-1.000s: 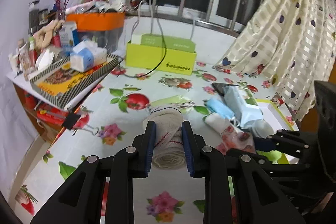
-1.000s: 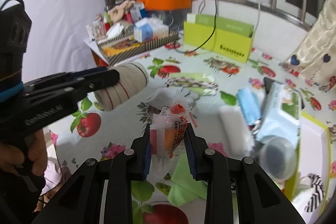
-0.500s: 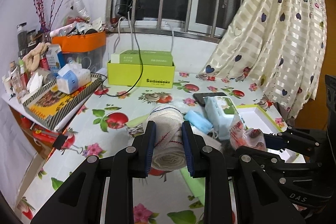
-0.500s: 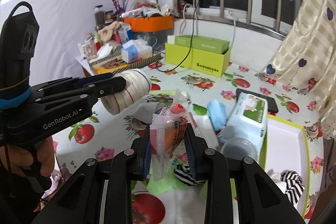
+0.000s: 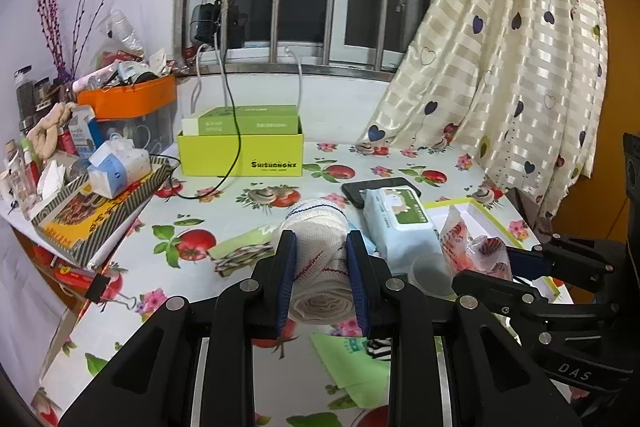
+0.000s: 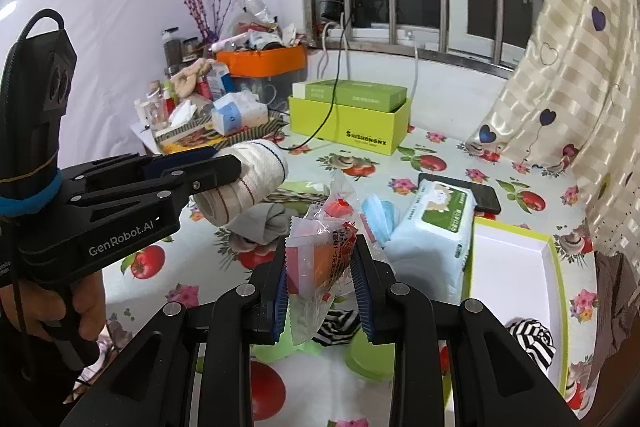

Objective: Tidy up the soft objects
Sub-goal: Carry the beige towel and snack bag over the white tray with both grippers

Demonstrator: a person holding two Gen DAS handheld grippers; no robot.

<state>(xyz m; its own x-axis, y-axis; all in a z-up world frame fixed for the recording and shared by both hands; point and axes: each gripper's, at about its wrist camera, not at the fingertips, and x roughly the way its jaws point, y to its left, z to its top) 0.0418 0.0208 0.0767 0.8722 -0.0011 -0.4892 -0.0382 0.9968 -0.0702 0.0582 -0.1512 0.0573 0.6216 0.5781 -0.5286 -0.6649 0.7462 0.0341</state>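
My left gripper [image 5: 320, 259] is shut on a rolled white cloth [image 5: 320, 267] with red and blue stitching, held above the table. The roll also shows in the right wrist view [image 6: 244, 183]. My right gripper [image 6: 322, 267] is shut on a clear plastic packet [image 6: 320, 255] with red and orange print, held above the table; it shows in the left wrist view [image 5: 472, 247] too. Below lie a wet-wipes pack [image 6: 432, 231], a blue face mask [image 6: 380, 215], a grey cloth [image 6: 264, 223] and striped socks [image 6: 532, 341].
A white tray with a green rim [image 6: 516, 267] lies at the right with a striped sock in it. A phone [image 6: 484, 195] lies behind the wipes. A yellow-green box [image 5: 240, 151], an orange bin [image 5: 128, 99] and a cluttered striped box [image 5: 92, 203] stand at back left. A curtain [image 5: 520, 67] hangs right.
Both grippers have risen higher above the table with their loads still held. The views now tilt up toward the window.
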